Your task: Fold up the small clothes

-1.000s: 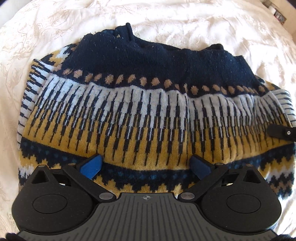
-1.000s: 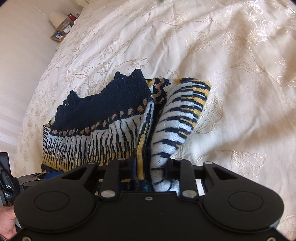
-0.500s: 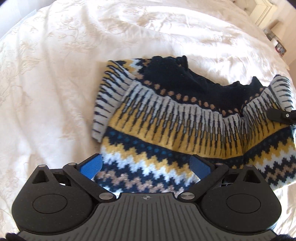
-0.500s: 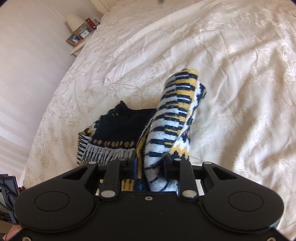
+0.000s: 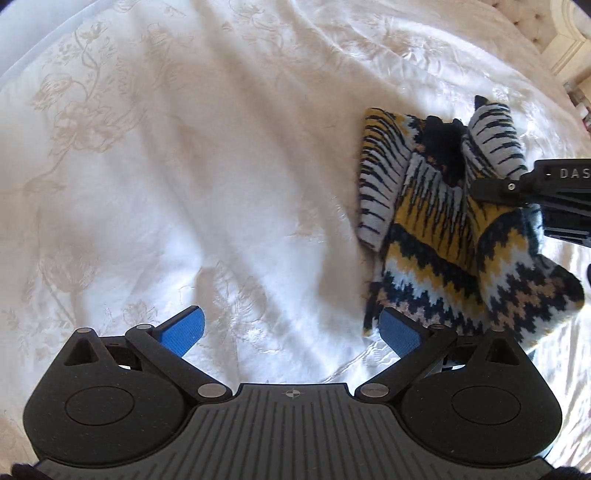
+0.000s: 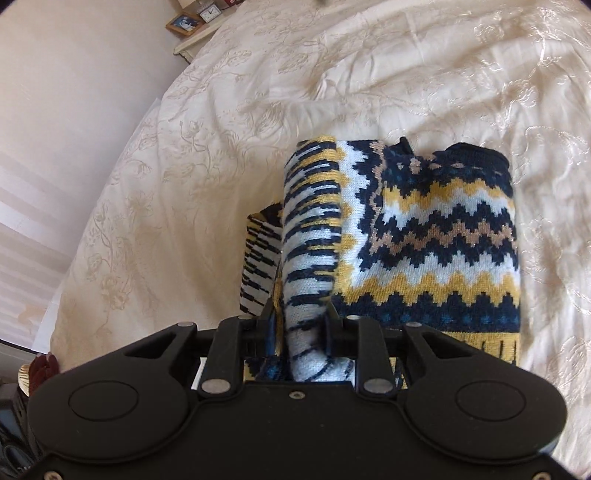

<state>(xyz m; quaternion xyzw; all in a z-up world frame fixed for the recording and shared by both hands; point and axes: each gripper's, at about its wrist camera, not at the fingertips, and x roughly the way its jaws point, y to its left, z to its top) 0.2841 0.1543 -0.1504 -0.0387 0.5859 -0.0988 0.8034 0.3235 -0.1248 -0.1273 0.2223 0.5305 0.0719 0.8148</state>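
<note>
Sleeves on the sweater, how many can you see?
2. One sleeve lies folded along the sweater's left edge. The other sleeve is pinched in the right hand-held gripper and lifted over the body.

White capitals "DAS" stand on the black body of the right gripper (image 5: 491, 188), running off the frame edge at three o'clock in the left wrist view; a small clock (image 6: 210, 14) at eleven o'clock in the right wrist view has a face too small to read
</note>
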